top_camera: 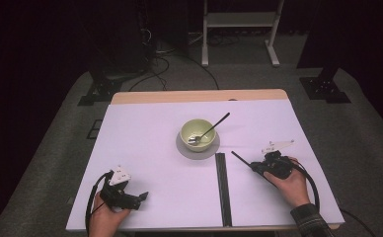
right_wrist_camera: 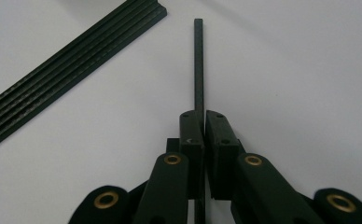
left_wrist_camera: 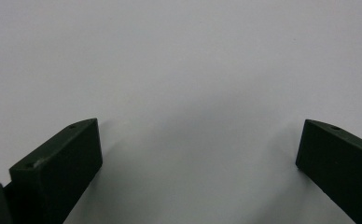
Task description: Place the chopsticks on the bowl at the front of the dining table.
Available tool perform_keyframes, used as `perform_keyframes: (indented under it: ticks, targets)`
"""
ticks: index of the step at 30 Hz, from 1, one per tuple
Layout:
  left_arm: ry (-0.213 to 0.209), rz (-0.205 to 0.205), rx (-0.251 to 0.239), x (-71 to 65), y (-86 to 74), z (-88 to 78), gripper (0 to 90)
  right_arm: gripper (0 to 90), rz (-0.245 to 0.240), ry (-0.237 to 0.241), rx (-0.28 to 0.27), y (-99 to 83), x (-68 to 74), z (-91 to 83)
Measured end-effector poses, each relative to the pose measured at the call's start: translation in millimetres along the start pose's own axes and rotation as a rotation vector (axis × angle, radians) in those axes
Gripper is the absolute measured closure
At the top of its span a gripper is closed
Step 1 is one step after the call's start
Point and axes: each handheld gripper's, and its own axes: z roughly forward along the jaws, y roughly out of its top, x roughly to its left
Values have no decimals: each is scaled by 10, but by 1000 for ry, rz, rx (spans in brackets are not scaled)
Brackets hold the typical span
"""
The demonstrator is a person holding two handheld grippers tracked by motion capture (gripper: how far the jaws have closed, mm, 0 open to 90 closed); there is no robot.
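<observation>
My right gripper [top_camera: 253, 166] [right_wrist_camera: 204, 114] rests at the table's right side, shut on a thin black stick [top_camera: 241, 159] [right_wrist_camera: 198, 65]. The stick pokes out past the fingertips, toward the bowl. Just left of it lies a bundle of several black sticks [top_camera: 222, 187] [right_wrist_camera: 72, 65], flat on the table. At the near left, my left gripper [top_camera: 142, 196] [left_wrist_camera: 200, 140] is open just above the white surface, with nothing between its jaws.
A pale green bowl [top_camera: 198, 134] stands on a grey round mat [top_camera: 182, 148] at the table's middle, a dark-handled spoon [top_camera: 211, 127] leaning in it. The white table top [top_camera: 150, 133] ends in a wooden strip at the far edge.
</observation>
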Motion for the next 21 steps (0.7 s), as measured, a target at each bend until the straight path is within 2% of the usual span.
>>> perform_keyframes:
  ticks: [5, 21]
  targets:
    - [0, -1, 0, 0, 0, 1, 0, 861, -2, -11, 4, 7, 16, -2]
    - [0, -1, 0, 0, 0, 1, 0, 860, 25, 4, -2, 20, -10, -72]
